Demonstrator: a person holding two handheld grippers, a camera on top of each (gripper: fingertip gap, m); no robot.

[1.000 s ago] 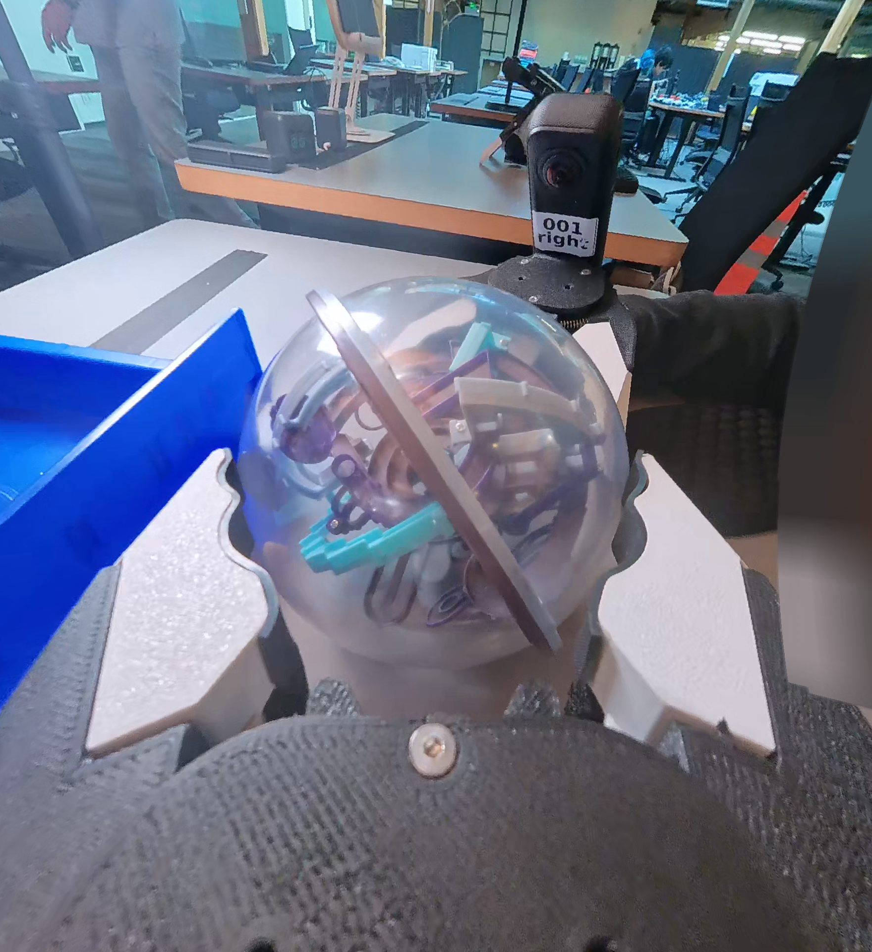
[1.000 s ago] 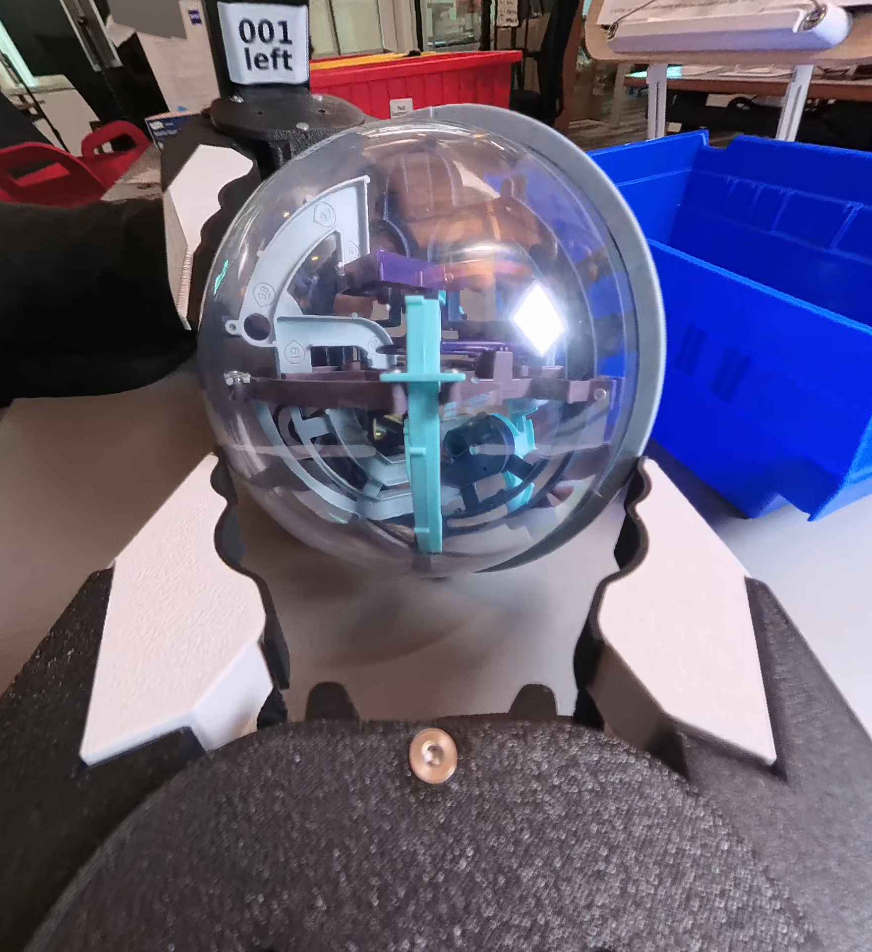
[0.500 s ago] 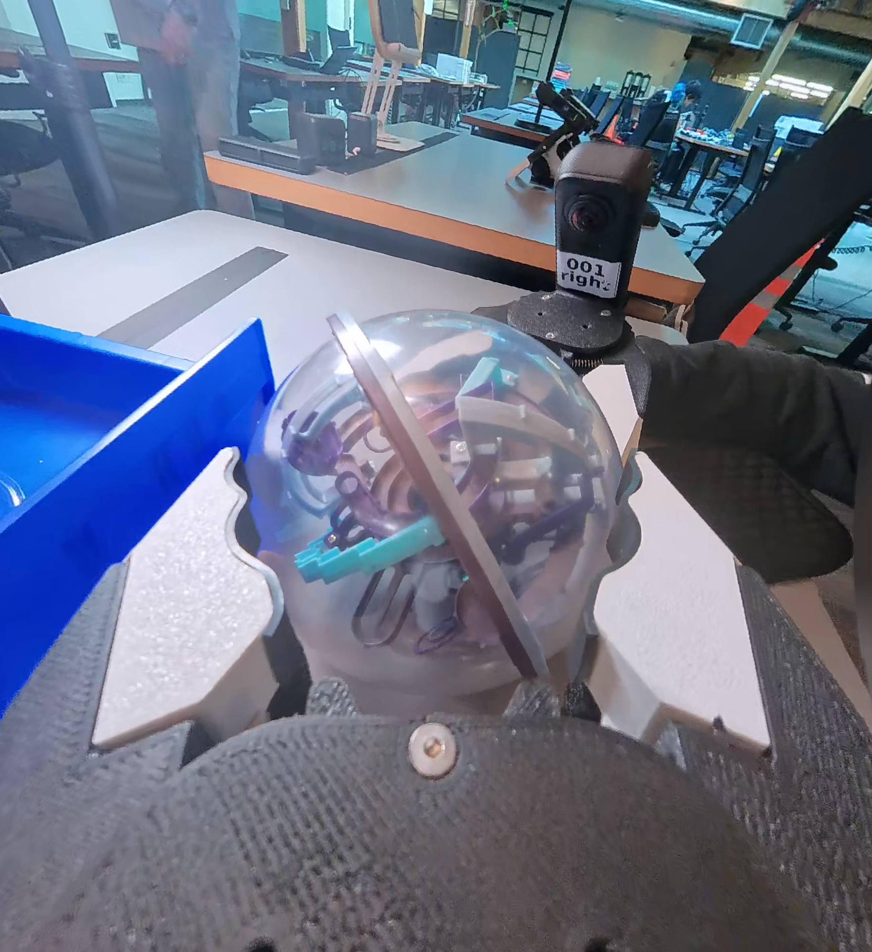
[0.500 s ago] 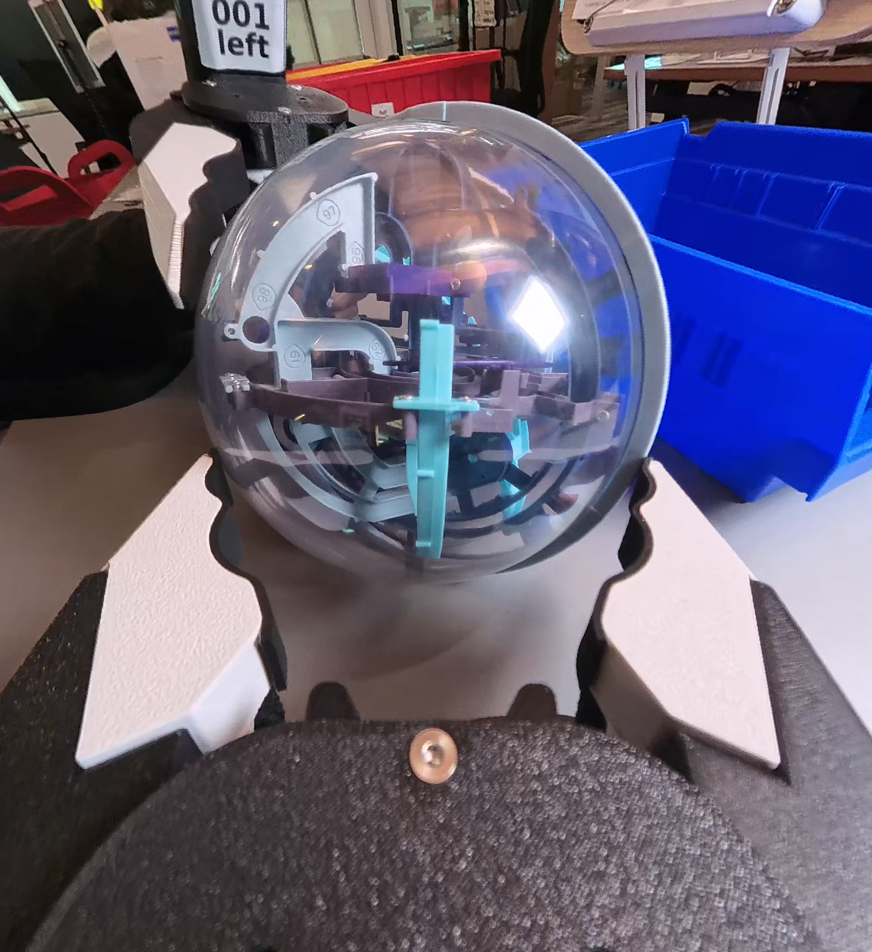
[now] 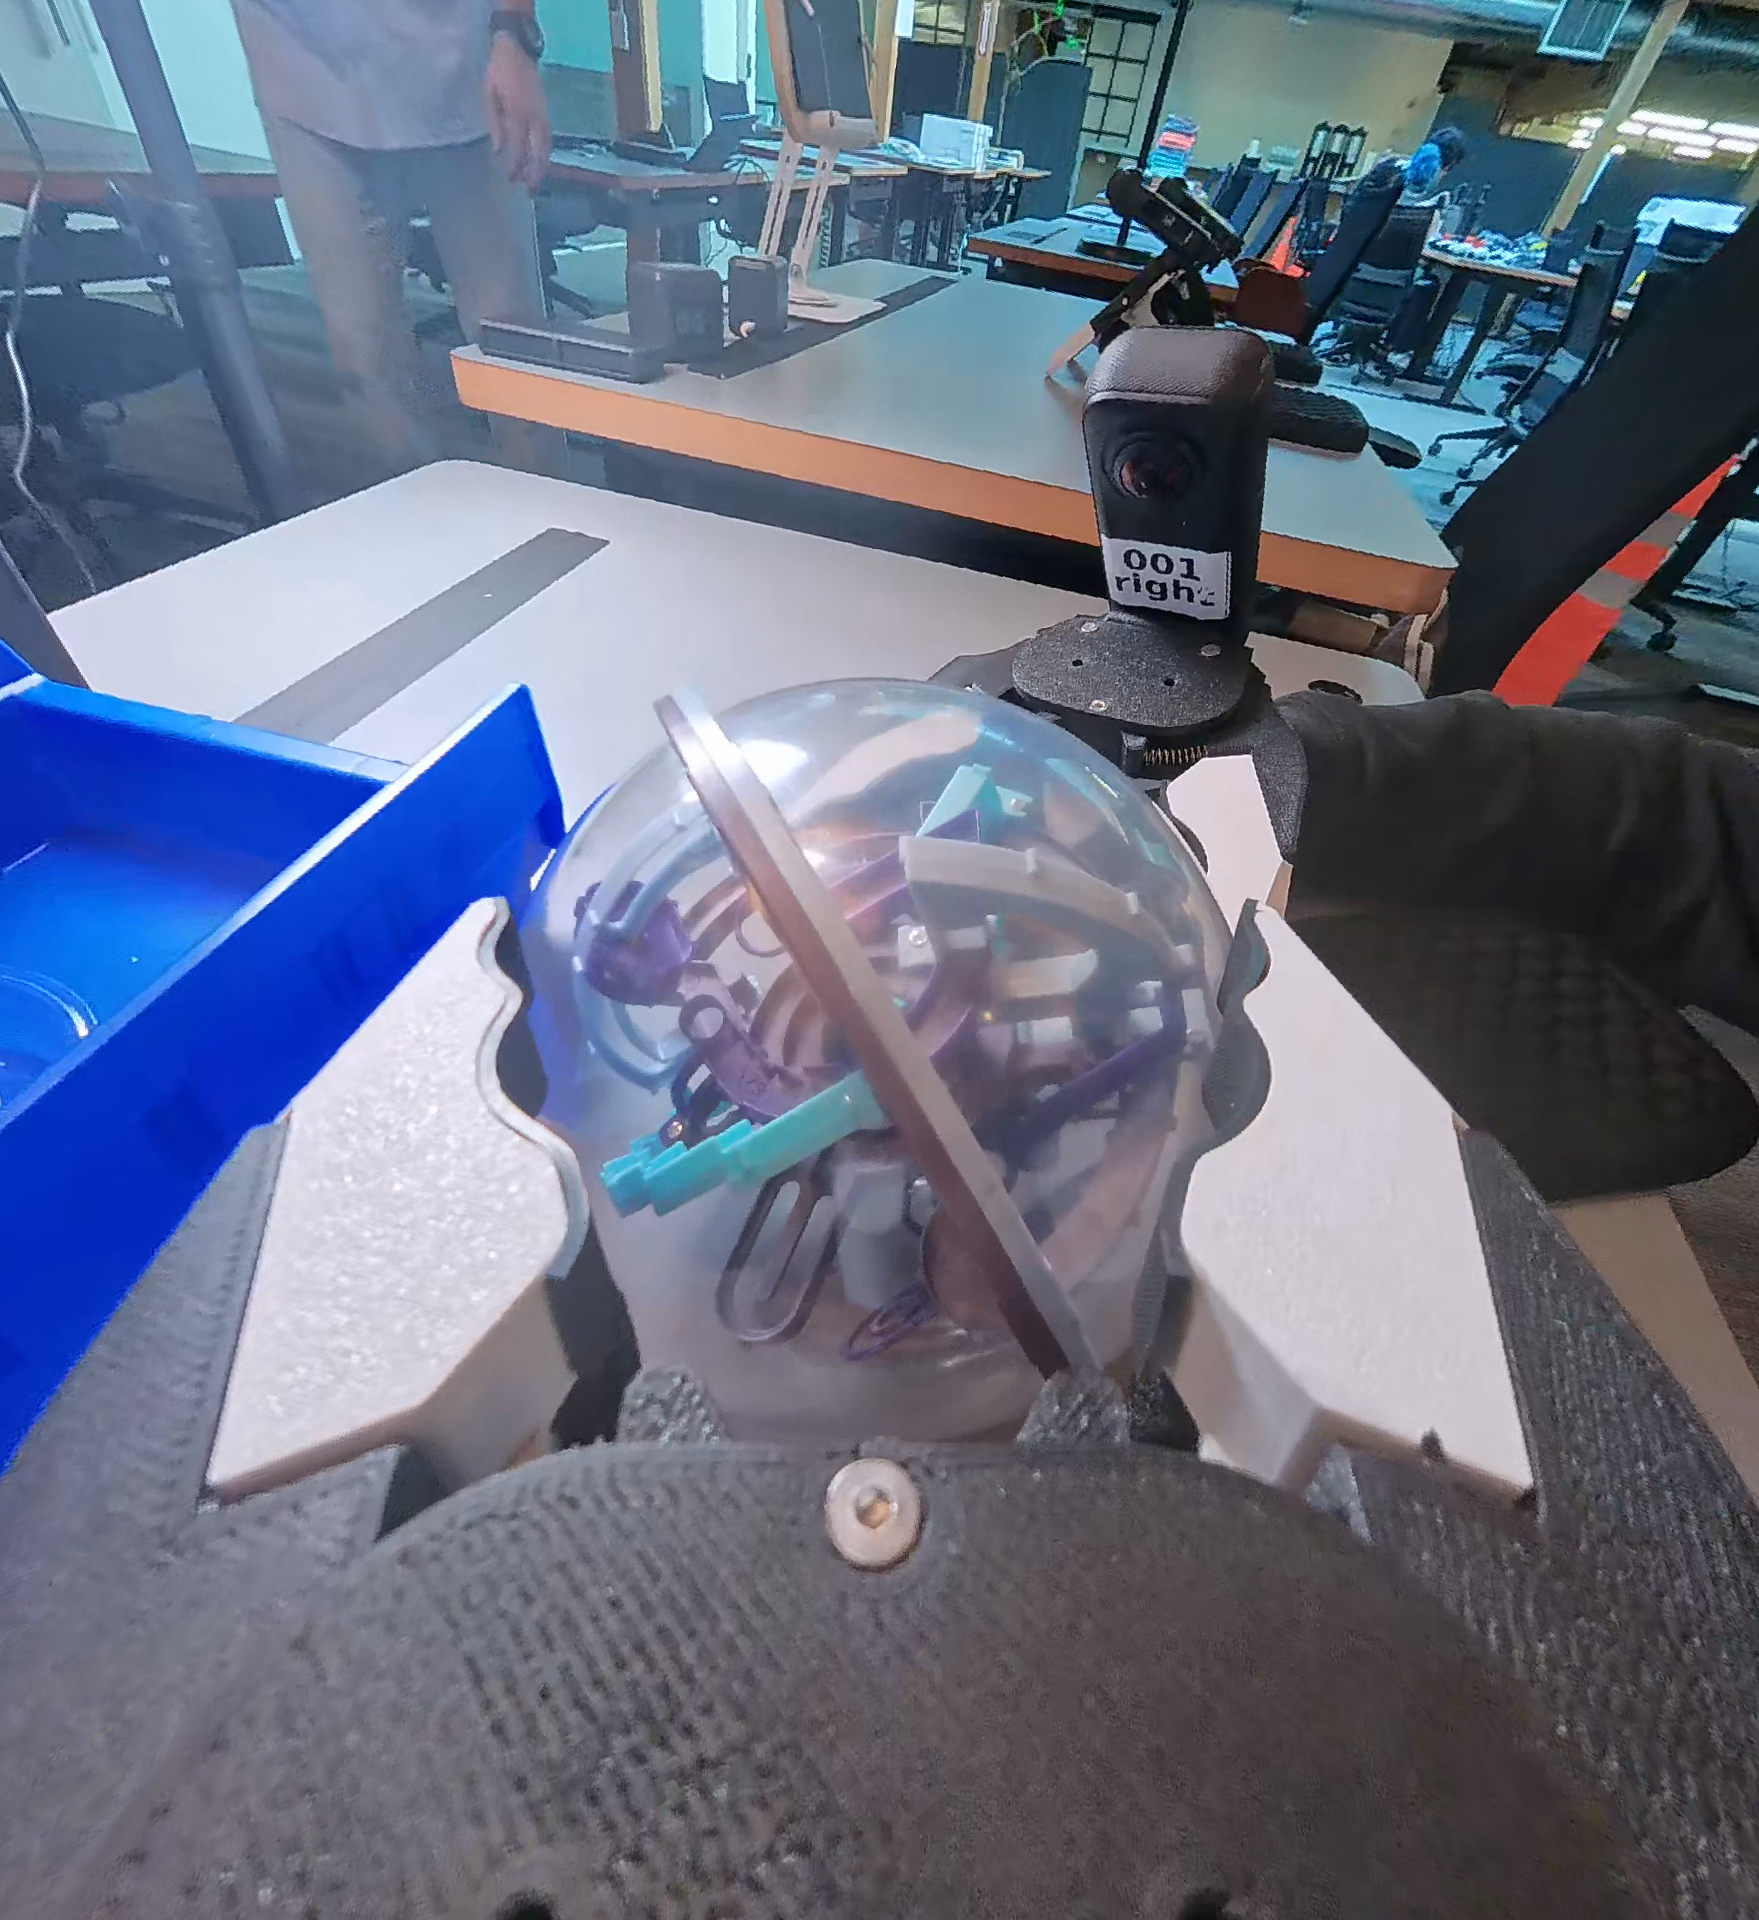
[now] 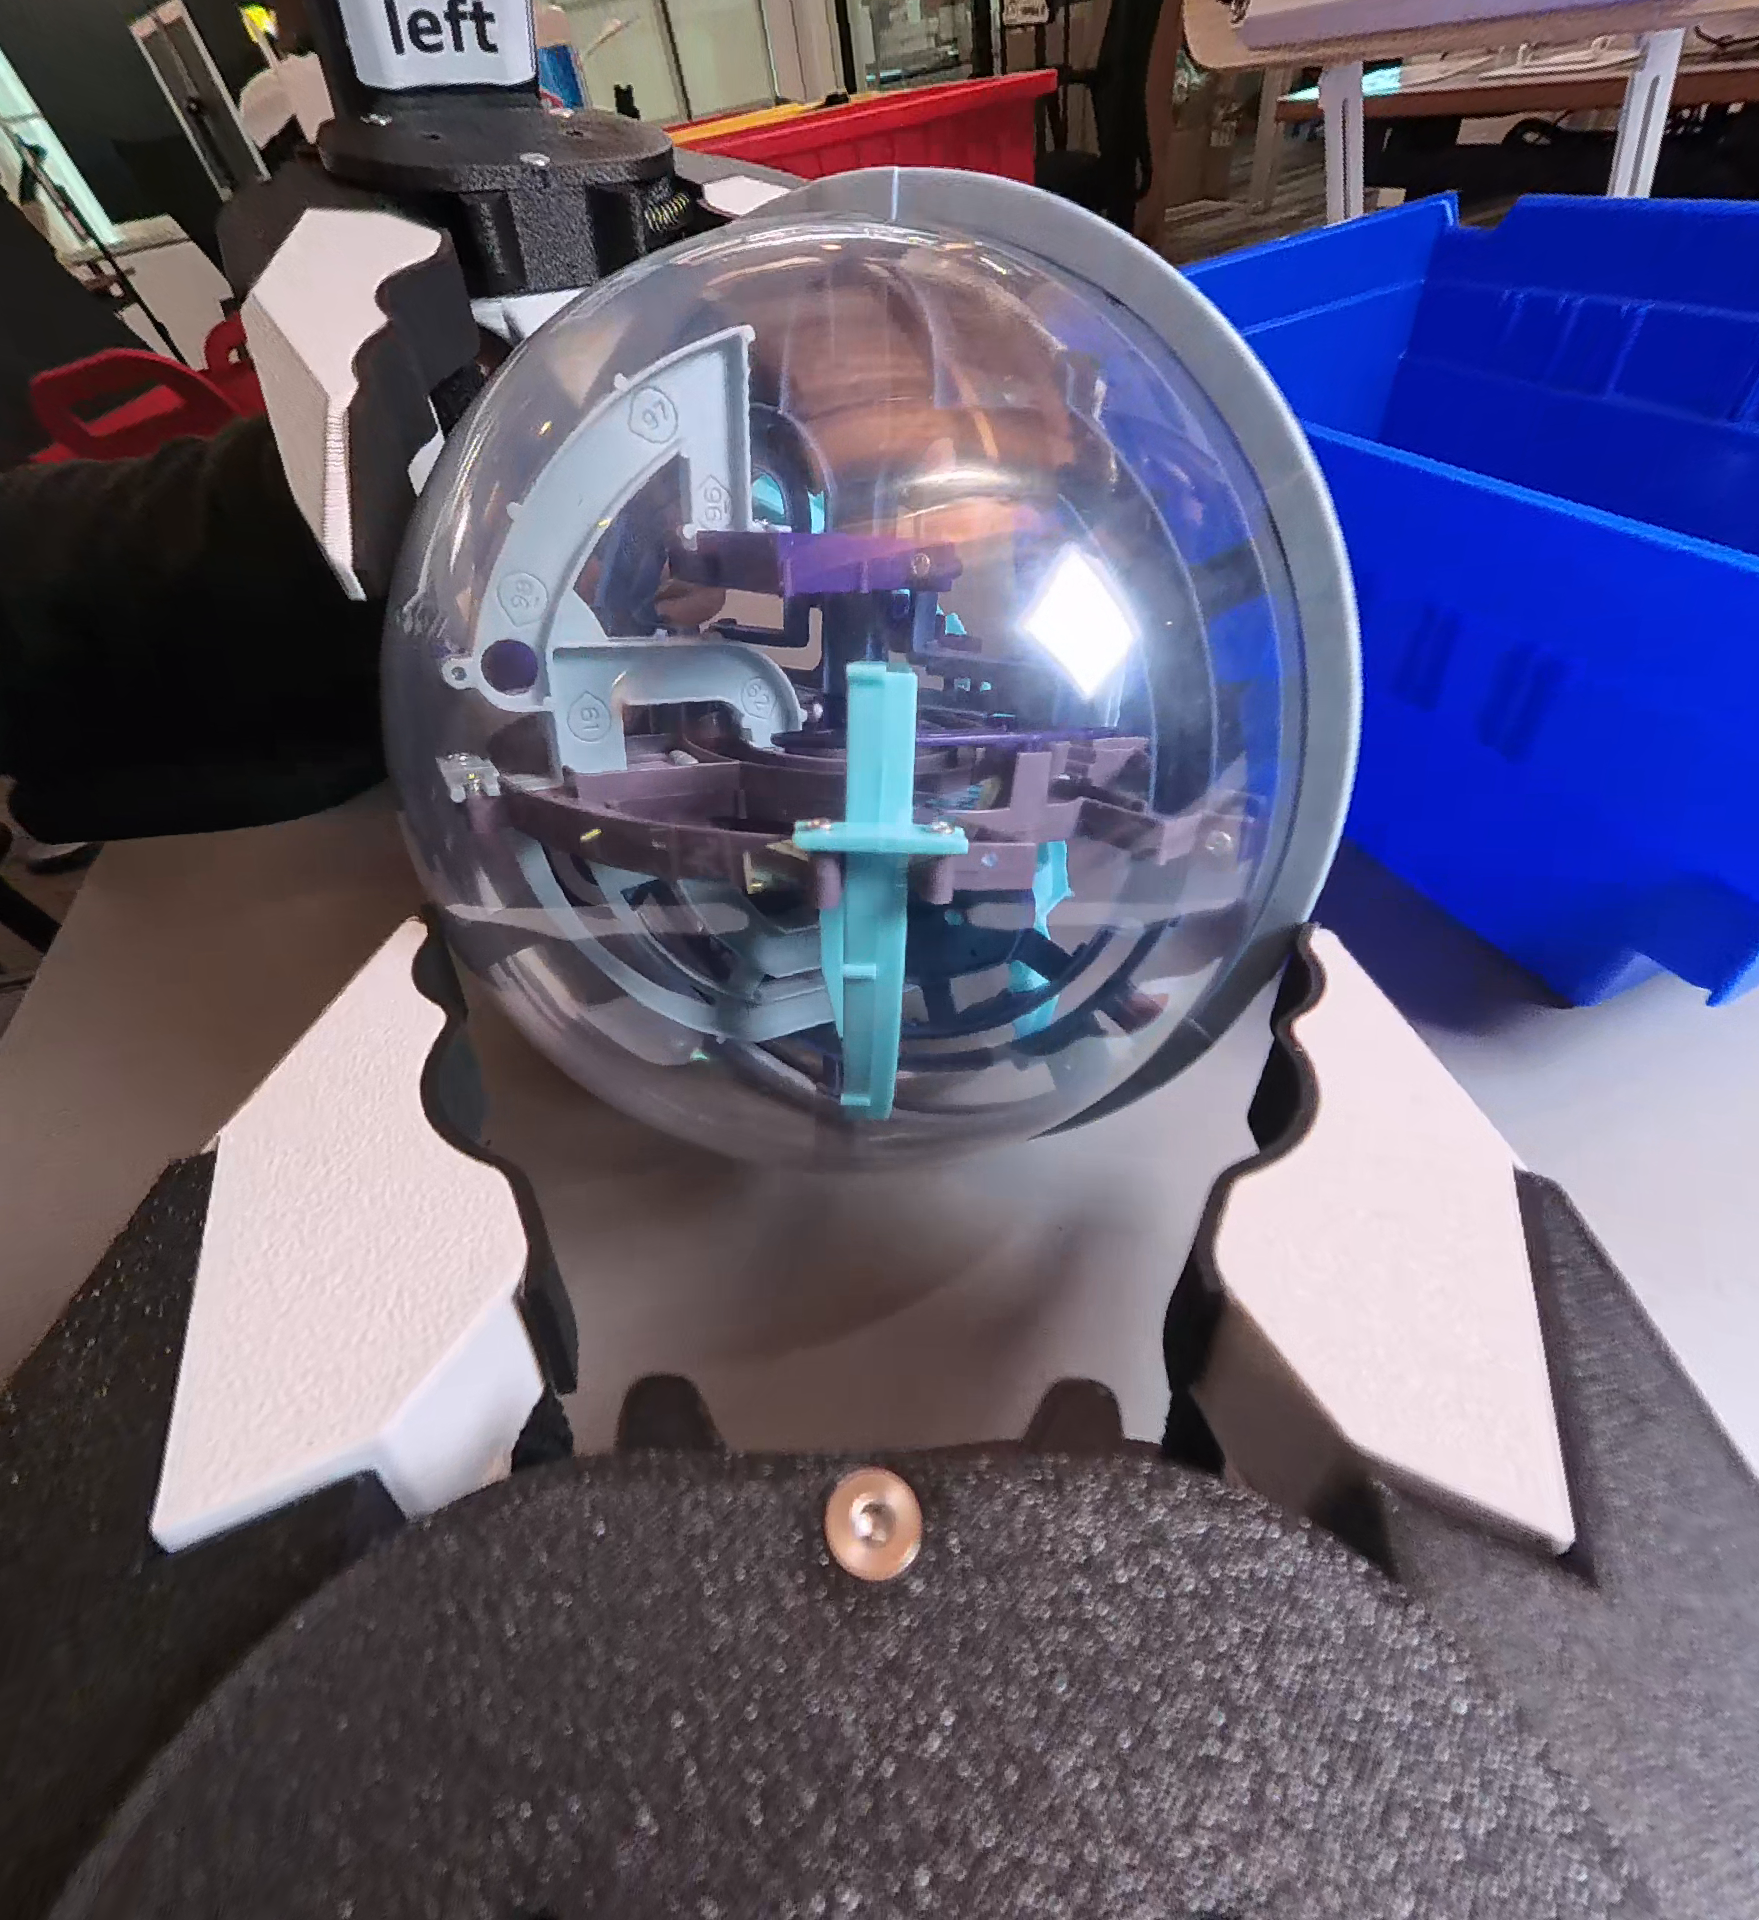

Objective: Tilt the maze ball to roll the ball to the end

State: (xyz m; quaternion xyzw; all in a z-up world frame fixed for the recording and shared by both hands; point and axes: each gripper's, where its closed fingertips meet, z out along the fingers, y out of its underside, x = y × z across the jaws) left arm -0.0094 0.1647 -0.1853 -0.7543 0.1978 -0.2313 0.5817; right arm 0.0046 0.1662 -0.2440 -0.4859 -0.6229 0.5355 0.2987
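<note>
Rolled a bit since a second ago: grey seam ring on the maze ball [image 5: 880, 1049] now leaning steeper in the left wrist view, teal bar inside swung lower. Same grip otherwise.

Held up off the white table [image 5: 646, 582], pinched from opposite sides. Left gripper [image 5: 870, 1039] clamped on the maze ball, white fingers [image 5: 387, 1174] pressed into both flanks. Right gripper [image 6: 870, 997] clamped on it too, scalloped black pad edges touching the lower curve on each side, with open table visible underneath in the right wrist view.

Tight on one side: blue bin [image 5: 158, 997] just beside the left gripper's left finger, its wall nearly touching. Blue bin [image 6: 1581, 665] sitting to the right in the right wrist view, apart from that gripper. More room toward the far table edge, bare apart from a dark strip [image 5: 428, 634].

Something clear and round in the blue bin, hard to make out.

Clear hard plastic shell, glossy with a bright glare spot, packed with curved grey, purple and teal tracks. Can't spot the little ball inside. Gripper bodies rough, grainy black.
</note>
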